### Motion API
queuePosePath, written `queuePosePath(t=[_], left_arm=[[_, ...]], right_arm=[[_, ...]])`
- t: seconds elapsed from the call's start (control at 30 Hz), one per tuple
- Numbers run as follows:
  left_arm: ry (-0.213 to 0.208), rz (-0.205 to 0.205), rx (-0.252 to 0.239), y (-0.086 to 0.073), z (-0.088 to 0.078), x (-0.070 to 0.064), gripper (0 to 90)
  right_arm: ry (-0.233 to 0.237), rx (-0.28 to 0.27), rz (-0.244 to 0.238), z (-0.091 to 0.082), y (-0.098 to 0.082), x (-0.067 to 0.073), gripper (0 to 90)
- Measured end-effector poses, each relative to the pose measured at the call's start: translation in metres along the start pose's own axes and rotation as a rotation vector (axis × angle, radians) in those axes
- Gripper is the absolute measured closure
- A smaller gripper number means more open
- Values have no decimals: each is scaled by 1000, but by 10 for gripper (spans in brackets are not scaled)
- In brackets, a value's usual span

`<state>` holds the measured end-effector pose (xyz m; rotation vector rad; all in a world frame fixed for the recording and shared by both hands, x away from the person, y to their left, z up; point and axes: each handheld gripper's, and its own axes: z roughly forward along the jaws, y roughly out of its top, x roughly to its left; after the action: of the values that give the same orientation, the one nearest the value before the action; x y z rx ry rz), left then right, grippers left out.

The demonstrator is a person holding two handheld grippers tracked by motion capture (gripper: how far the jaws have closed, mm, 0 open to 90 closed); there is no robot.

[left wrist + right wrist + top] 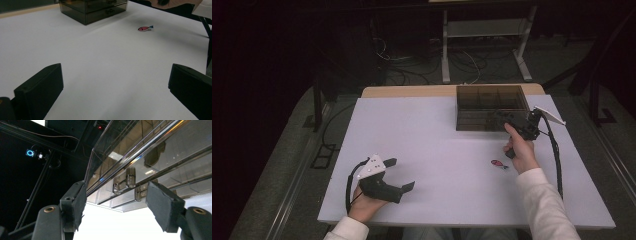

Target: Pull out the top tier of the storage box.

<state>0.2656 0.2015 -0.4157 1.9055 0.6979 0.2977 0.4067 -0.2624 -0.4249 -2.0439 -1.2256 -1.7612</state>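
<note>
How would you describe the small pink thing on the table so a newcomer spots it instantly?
Start at the white rectangular tabletop and find the smoky transparent plastic drawer box at its far right. Nearer the person than that box, beside the right hand, lies a tiny pink fish-shaped item with a blue tail. It is the one loose, coloured thing on the white surface.

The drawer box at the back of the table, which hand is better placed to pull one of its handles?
Right. The right gripper is at the front of the smoked drawer box, its jaws apart on either side of the small handles. The left gripper rests open near the table's front edge, far away.
</note>
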Motion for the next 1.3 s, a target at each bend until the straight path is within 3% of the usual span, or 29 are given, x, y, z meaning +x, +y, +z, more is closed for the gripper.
queuePosePath(t=[0.43, 0.87, 1.07, 1.3], left_arm=[[-4, 1, 2, 0, 1, 0, 0], [-3, -3, 2, 0, 1, 0, 0], [-4, 0, 3, 0, 1, 0, 0], [-3, -1, 1, 0, 0, 0, 0]], right_arm=[[-34, 1, 86, 4, -1, -6, 451], [-38, -44, 172, 0, 1, -7, 585], [-28, -46, 179, 0, 0, -6, 648], [-50, -38, 181, 2, -3, -6, 694]])
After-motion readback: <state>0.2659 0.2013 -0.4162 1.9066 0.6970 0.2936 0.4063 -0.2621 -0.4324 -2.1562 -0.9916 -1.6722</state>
